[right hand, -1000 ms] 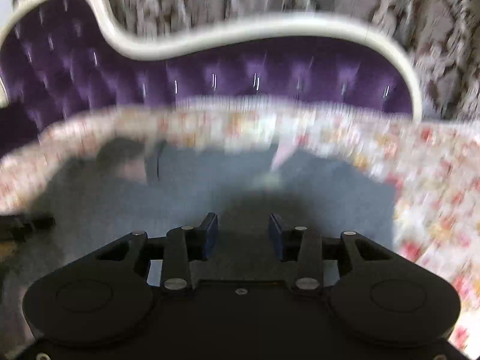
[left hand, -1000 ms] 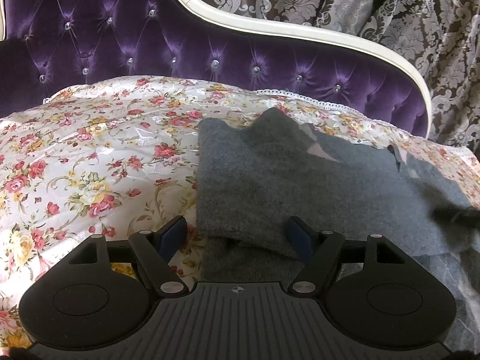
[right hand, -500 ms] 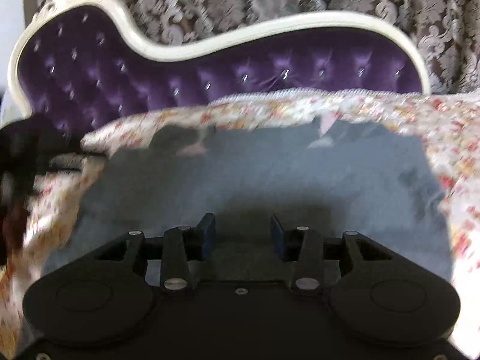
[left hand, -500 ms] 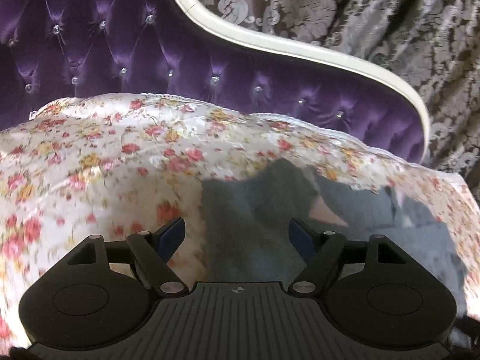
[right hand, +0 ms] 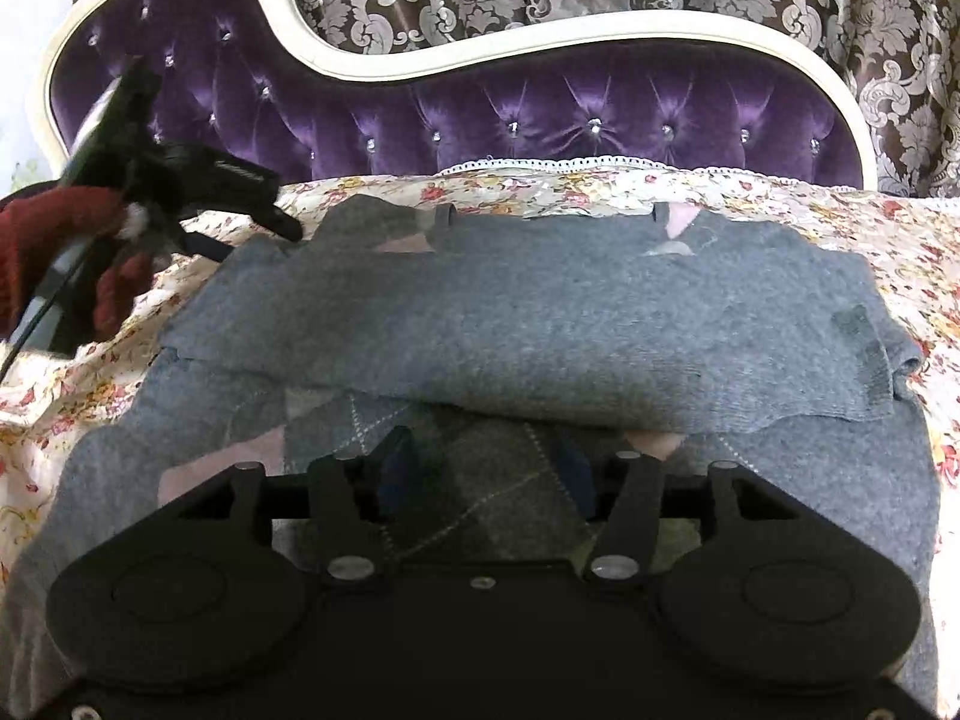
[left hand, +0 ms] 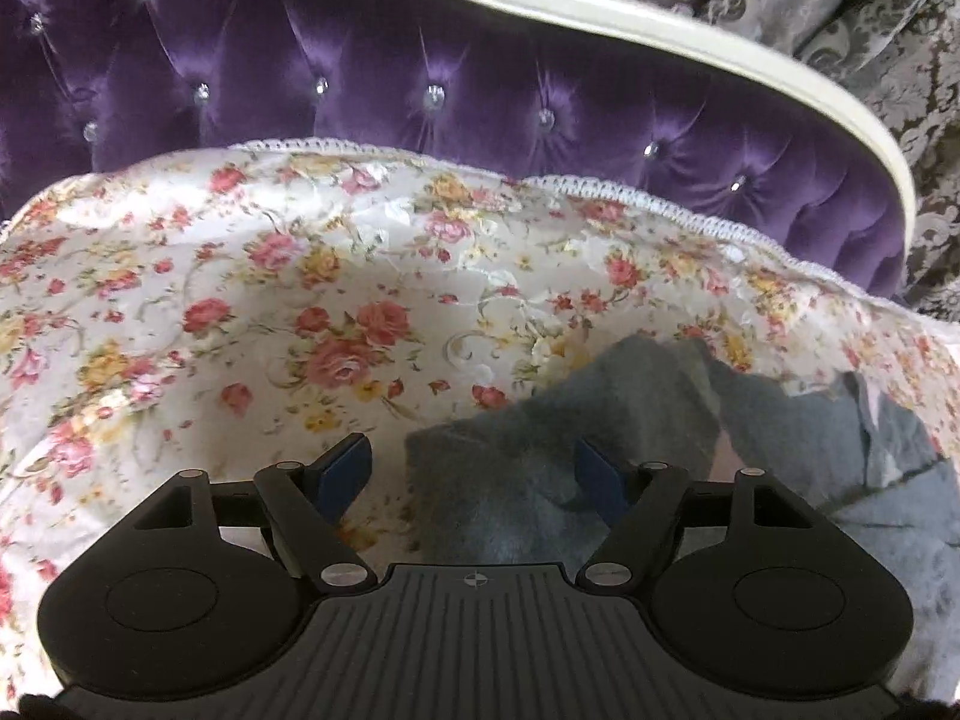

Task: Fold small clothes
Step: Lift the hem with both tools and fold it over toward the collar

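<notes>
Grey sweater (right hand: 540,324) lies half-folded on the floral bedspread (left hand: 300,300). Left gripper (left hand: 474,474) spread wide, empty, near its 10 o'clock edge; right gripper (right hand: 486,474) apart, probably empty. Risk: jaws snag one layer, dragging fold open.

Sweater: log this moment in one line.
sweater: part-folded on floral sheet | left gripper: open, empty | right gripper: open, over sweater
</notes>
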A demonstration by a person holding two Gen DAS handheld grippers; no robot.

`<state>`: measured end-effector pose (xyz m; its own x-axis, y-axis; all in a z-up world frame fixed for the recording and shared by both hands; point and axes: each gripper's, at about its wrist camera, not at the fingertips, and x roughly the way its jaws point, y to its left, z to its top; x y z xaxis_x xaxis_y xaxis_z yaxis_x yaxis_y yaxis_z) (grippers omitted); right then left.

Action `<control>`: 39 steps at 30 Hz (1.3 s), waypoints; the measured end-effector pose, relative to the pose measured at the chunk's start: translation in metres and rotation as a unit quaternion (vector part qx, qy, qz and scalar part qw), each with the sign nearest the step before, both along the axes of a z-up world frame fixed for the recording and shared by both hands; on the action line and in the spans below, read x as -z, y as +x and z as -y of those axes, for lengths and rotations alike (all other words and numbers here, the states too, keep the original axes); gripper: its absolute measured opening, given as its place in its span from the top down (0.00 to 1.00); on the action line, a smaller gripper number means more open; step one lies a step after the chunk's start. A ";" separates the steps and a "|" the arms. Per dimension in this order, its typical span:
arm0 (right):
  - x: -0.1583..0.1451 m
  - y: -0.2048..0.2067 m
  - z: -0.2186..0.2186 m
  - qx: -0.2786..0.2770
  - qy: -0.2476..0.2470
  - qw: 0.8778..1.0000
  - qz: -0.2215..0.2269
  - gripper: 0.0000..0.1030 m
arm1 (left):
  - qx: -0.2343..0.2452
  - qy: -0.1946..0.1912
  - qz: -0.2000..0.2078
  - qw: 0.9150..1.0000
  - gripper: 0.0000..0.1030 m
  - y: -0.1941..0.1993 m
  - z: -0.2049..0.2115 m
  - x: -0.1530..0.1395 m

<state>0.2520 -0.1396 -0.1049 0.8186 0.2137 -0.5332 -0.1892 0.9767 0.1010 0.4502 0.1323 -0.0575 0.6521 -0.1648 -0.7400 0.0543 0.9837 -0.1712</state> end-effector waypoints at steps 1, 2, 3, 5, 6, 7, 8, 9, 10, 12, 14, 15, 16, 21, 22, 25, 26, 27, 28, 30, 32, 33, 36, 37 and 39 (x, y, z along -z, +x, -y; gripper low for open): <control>0.000 -0.001 -0.001 0.000 -0.003 1.000 0.000 0.40 | 0.000 0.009 0.006 1.000 0.43 0.000 0.003 0.001; 0.000 -0.001 -0.001 0.000 -0.004 1.000 0.001 0.40 | 0.002 0.018 0.016 1.000 0.56 -0.002 0.005 0.001; 0.000 -0.001 -0.001 0.000 -0.004 1.000 0.001 0.40 | 0.001 0.024 0.021 0.999 0.90 -0.004 0.007 0.001; 0.000 -0.001 0.001 0.000 0.000 1.000 0.001 0.40 | -0.024 0.018 0.025 0.999 0.93 -0.009 0.005 0.002; 0.000 -0.001 0.001 0.000 0.002 1.000 0.001 0.40 | -0.058 0.013 0.033 0.998 0.93 -0.014 0.002 0.000; 0.000 -0.002 0.002 0.000 0.004 1.000 0.001 0.40 | -0.093 0.002 0.039 0.995 0.94 -0.020 -0.003 0.000; 0.000 -0.002 0.002 -0.001 0.004 1.000 0.001 0.40 | -0.118 -0.019 0.040 0.992 0.93 -0.024 -0.010 0.002; 0.000 -0.002 0.002 -0.001 0.004 1.000 0.001 0.40 | -0.133 -0.035 0.037 0.990 0.93 -0.026 -0.015 0.006; 0.000 -0.002 0.002 -0.001 0.004 1.000 0.001 0.40 | -0.133 -0.040 0.036 0.990 0.91 -0.027 -0.017 0.009; 0.000 -0.001 0.003 -0.001 0.005 1.000 0.000 0.40 | -0.107 -0.008 0.047 0.993 0.89 -0.027 -0.012 0.008; -0.001 -0.001 0.003 -0.001 0.006 1.000 0.000 0.40 | -0.082 0.008 0.053 0.995 0.71 -0.026 -0.007 0.006; -0.001 -0.001 0.003 0.000 0.007 1.000 0.000 0.40 | -0.073 0.004 0.055 0.996 0.54 -0.026 -0.006 0.004; -0.001 -0.001 0.003 0.000 0.008 1.000 0.000 0.40 | -0.073 0.000 0.060 0.996 0.46 -0.028 -0.007 0.001; -0.001 -0.001 0.004 0.000 0.007 1.000 0.000 0.40 | -0.111 -0.016 0.134 0.985 0.33 -0.056 -0.020 -0.022; -0.001 -0.001 0.004 0.000 0.007 1.000 0.000 0.40 | -0.108 -0.012 0.141 0.984 0.33 -0.061 -0.022 -0.025; -0.001 -0.001 0.003 -0.001 0.007 1.000 0.000 0.39 | -0.084 0.014 0.140 0.986 0.33 -0.077 -0.019 -0.028; -0.001 -0.001 0.003 0.000 0.007 1.000 0.000 0.39 | -0.068 0.027 0.133 0.988 0.33 -0.082 -0.016 -0.026; -0.001 -0.001 0.003 0.000 0.006 1.000 0.000 0.39 | -0.056 0.040 0.126 0.990 0.33 -0.083 -0.012 -0.022; -0.001 -0.001 0.003 0.000 0.005 1.000 0.001 0.39 | -0.043 0.056 0.119 0.990 0.33 -0.086 -0.008 -0.017; -0.001 -0.001 0.002 0.000 0.002 1.000 0.001 0.39 | -0.024 0.085 0.111 0.990 0.33 -0.093 -0.001 -0.004; -0.001 -0.001 0.002 0.000 0.001 1.000 0.001 0.39 | -0.021 0.105 0.092 0.990 0.32 -0.095 0.000 0.008; -0.001 -0.001 0.002 0.000 0.001 1.000 0.001 0.39 | -0.030 0.103 0.086 0.991 0.29 -0.095 -0.001 0.013; -0.001 0.000 0.001 0.000 -0.001 1.000 0.000 0.39 | -0.053 0.083 0.090 0.991 0.23 -0.094 -0.008 0.017; -0.001 0.000 0.001 0.000 -0.003 1.000 0.000 0.39 | -0.053 0.085 0.088 0.991 0.23 -0.093 -0.008 0.016; -0.001 0.000 0.000 0.000 -0.003 1.000 0.000 0.39 | -0.060 0.075 0.079 0.992 0.23 -0.092 -0.010 0.012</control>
